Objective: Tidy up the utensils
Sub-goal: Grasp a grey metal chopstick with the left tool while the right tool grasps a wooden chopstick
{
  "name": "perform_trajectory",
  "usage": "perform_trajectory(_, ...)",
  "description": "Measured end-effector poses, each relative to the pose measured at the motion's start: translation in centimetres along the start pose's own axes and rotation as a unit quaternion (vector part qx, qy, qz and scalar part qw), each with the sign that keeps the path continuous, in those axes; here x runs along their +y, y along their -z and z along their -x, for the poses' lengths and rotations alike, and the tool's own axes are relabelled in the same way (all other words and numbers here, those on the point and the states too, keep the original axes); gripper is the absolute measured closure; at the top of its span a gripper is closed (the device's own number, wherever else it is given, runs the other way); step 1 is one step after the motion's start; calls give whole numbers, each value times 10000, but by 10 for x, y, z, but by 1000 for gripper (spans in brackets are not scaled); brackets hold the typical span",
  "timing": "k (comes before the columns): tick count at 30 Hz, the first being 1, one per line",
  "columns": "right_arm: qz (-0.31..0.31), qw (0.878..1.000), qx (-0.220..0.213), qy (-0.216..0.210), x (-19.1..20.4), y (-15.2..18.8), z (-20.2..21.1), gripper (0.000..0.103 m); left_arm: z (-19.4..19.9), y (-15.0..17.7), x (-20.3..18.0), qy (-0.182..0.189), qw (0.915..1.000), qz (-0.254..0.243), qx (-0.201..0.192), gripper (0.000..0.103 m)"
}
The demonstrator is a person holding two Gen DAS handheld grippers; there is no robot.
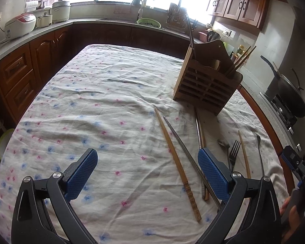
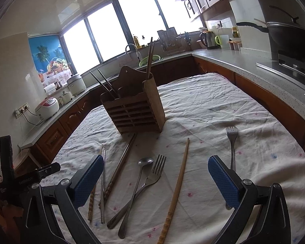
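A kitchen with dark wooden cabinets and bright windows surrounds a counter (image 1: 111, 93) draped in a wrinkled white cloth dotted with small blue and pink flowers. The landmark is the slatted wooden utensil holder (image 2: 135, 109) standing on it.

The job looks barely started. Inside the holder a few chopsticks already lean, and one long wooden handle stands up at its other end. Everything else lies loose on the cloth in front of the holder: a bamboo chopstick (image 1: 177, 160) with a ridged end, a thin metal chopstick (image 1: 185, 144) beside it, and a dark pair (image 2: 122, 164) running out from the holder's base. Further along in front of it a steel spoon (image 2: 135, 193) and a steel fork (image 2: 146, 181) cross each other, then a second bamboo chopstick (image 2: 178, 185), then another fork (image 2: 232, 144) lying apart.

The left tongs (image 1: 147, 174) hover spread wide and empty over the first chopsticks. The right tongs (image 2: 155, 183) likewise gape with nothing held, over the spoon and fork. Their pads are blue and dimpled.
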State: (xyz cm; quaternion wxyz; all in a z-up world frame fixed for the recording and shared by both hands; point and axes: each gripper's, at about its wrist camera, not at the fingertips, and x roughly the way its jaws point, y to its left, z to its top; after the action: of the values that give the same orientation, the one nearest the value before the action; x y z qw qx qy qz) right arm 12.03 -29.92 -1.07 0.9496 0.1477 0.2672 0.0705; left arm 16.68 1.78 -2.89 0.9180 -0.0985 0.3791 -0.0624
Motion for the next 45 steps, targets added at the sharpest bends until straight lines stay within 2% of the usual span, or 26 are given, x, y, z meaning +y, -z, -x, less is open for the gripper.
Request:
perform_trajectory(10,-61,9998,211,31,-8,-5,-21,0,-25,-13,-7,-64,9996,-133,223,3)
perform_trajectory(13,-88,9995,310,50,-11,-6,-29,0,-35,-19,-15,0,9990,-244,365,12)
perform_trajectory(15,-103,9992,385,66,-14,-8,-35,1,-43,-24,-23,143,9983,-301,473,27)
perform_trajectory(16,-97,9991,414,86,-14,-9,-38,1,-47,-26,-27,251,9978,-315,534,31)
perform_trajectory(18,-78,9988,472,121,-16,-11,-43,6,-55,-29,-35,491,9959,-338,679,42)
perform_trajectory(20,-89,9983,559,112,-19,-13,-49,16,-66,-32,-44,642,9936,-388,840,52)
perform_trajectory(23,-136,9970,750,110,-24,-15,-60,27,-86,-35,-57,569,9908,-567,1094,56)
perform_trajectory(30,-221,9957,883,142,-34,-16,-72,30,-125,-34,-71,452,9824,-800,1629,67)
perform_trajectory(31,-249,9956,896,140,-36,-17,-73,31,-126,-34,-72,430,9829,-838,1581,68)
perform_trajectory(33,-281,9953,917,151,-40,-17,-76,33,-128,-35,-77,451,9822,-940,1561,79)
perform_trajectory(35,-304,9948,962,164,-42,-16,-80,41,-130,-35,-80,566,9811,-993,1560,87)
perform_trajectory(38,-315,9938,1057,168,-43,-15,-87,50,-134,-39,-83,642,9801,-1066,1546,88)
perform_trajectory(45,-128,9912,1303,213,-37,-15,-106,61,-151,-55,-84,496,9807,-1085,1548,88)
